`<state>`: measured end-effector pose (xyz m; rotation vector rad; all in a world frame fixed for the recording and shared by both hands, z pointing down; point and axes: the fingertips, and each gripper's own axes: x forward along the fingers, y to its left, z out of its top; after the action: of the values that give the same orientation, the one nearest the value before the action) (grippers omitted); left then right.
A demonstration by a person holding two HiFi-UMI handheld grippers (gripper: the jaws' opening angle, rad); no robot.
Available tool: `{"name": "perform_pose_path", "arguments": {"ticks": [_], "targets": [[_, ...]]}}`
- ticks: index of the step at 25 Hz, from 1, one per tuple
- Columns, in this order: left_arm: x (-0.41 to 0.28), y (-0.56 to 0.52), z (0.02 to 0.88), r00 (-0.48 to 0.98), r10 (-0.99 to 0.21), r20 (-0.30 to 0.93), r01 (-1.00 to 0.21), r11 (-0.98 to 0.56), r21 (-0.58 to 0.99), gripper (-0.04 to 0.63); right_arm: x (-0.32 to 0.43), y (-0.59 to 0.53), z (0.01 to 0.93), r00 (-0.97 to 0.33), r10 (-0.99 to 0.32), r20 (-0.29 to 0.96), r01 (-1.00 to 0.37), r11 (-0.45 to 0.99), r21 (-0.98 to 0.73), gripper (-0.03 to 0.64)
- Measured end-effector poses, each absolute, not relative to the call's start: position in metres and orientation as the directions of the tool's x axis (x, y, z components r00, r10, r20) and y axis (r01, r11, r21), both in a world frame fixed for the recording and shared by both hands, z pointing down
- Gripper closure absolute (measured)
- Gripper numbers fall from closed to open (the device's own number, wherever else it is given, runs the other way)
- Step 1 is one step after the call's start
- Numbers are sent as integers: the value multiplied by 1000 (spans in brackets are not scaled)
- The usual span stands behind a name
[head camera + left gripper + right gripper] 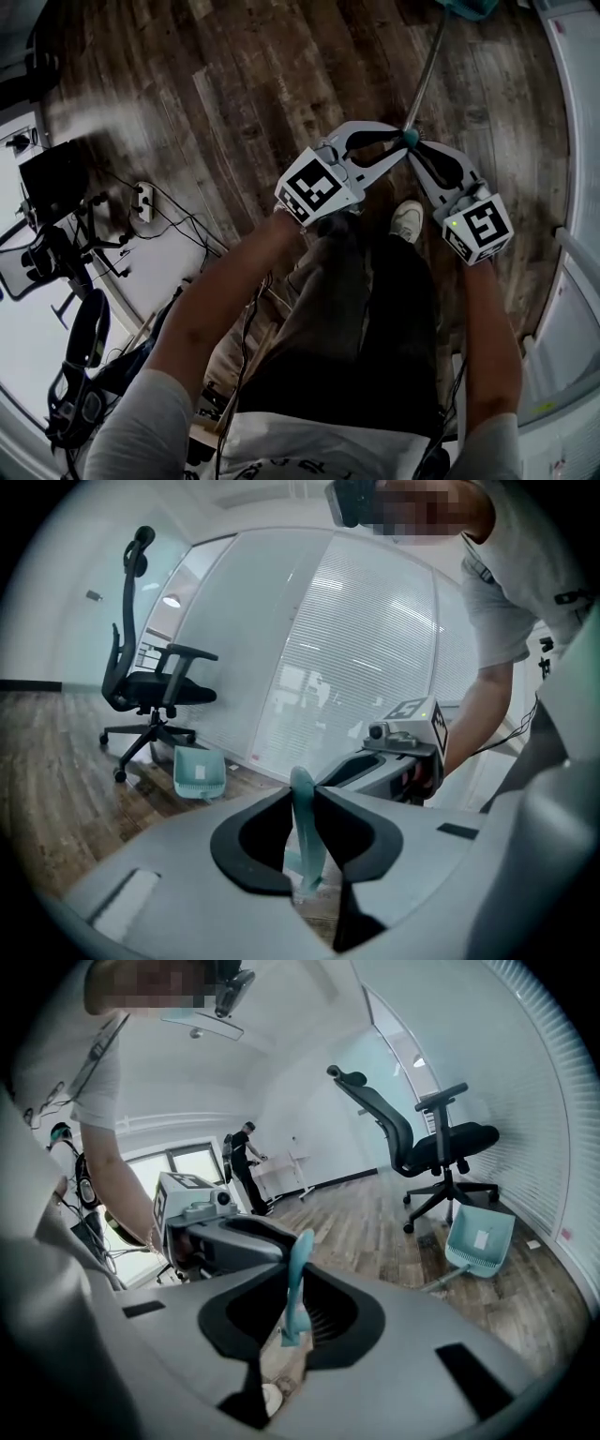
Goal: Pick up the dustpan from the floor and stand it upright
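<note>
The teal dustpan's pan (199,772) rests on the wood floor by the glass wall, and it also shows as the pan (480,1241) and at the top edge as the pan (469,7). Its thin grey pole (427,70) slopes up to a teal handle tip (412,138). My left gripper (401,150) and right gripper (422,152) meet on that tip from opposite sides. In the left gripper view the handle (306,832) stands pinched between my left gripper (302,803) jaws. The handle (298,1279) is likewise clamped in my right gripper (296,1288).
A black office chair (155,686) stands on castors just behind the pan. A curved glass wall with blinds (375,658) runs along the right. A power strip with cables (143,202) lies at the left. My shoe (406,221) is under the grippers. Another person (246,1162) stands far off.
</note>
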<state>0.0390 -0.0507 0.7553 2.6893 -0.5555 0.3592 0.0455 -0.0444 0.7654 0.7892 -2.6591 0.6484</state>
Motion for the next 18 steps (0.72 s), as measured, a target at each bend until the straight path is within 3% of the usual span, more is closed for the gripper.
{"name": "perform_pose_path", "arguments": {"ticks": [18], "targets": [[44,-60,646,892,-332,306,-433,-821,372,535,53,-53,654,-820,-446,359,-571,678,-463,572]]}}
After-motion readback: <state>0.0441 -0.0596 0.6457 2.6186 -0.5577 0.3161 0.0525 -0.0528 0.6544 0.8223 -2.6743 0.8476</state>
